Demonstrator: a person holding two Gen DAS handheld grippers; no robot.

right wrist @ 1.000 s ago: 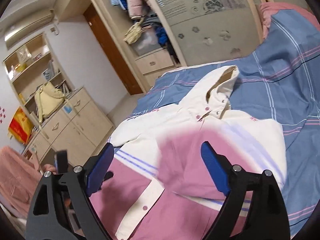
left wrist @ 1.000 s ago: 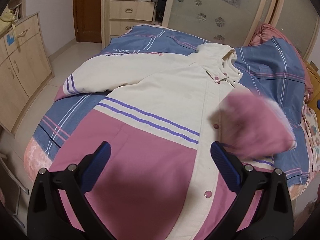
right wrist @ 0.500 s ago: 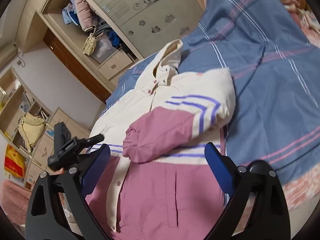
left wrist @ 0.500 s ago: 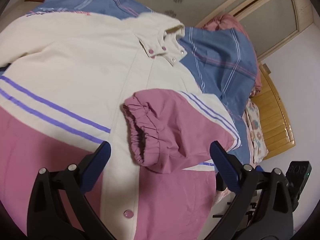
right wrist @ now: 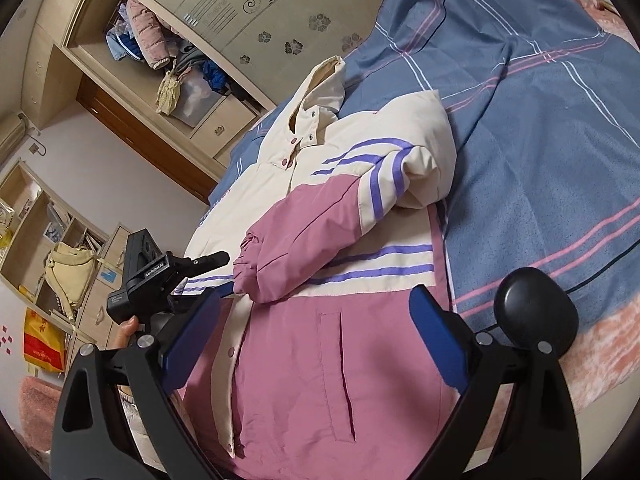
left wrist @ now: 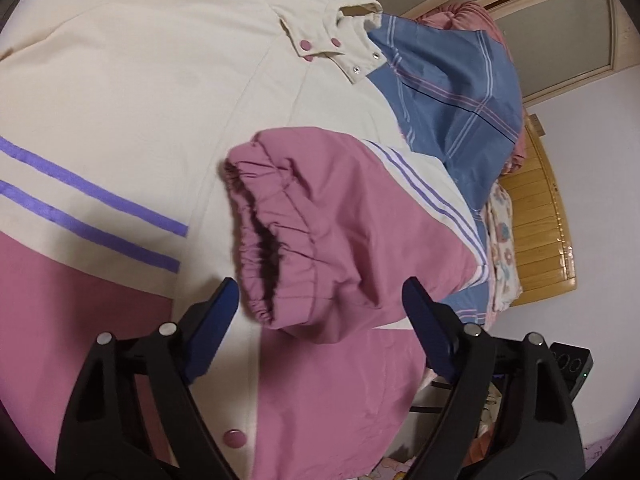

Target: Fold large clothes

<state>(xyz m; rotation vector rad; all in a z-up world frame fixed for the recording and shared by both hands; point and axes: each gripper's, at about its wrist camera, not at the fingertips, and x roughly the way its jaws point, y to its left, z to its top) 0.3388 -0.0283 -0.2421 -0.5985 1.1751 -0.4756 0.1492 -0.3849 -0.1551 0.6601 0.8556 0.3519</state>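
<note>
A cream and pink jacket (left wrist: 132,92) with purple stripes lies front-up on the bed; it also shows in the right wrist view (right wrist: 320,360). Its right sleeve (left wrist: 328,232) is folded across the chest, pink elastic cuff (left wrist: 256,240) near the button placket; the sleeve also shows in the right wrist view (right wrist: 312,232). My left gripper (left wrist: 320,312) is open and empty, hovering just below the cuff. My right gripper (right wrist: 316,320) is open and empty above the jacket's pink lower part. The left gripper's body shows in the right wrist view (right wrist: 160,276).
The bed has a blue plaid cover (right wrist: 540,120) and a wooden headboard (left wrist: 548,216). A wardrobe with patterned sliding doors (right wrist: 280,12) and open shelves of clothes stands beyond the bed. Cabinets with a yellow bag (right wrist: 72,272) stand at left.
The sleeve, in motion a second ago, now lies folded on the chest. Both grippers have shifted right and tilted; the left came closer to the cuff.
</note>
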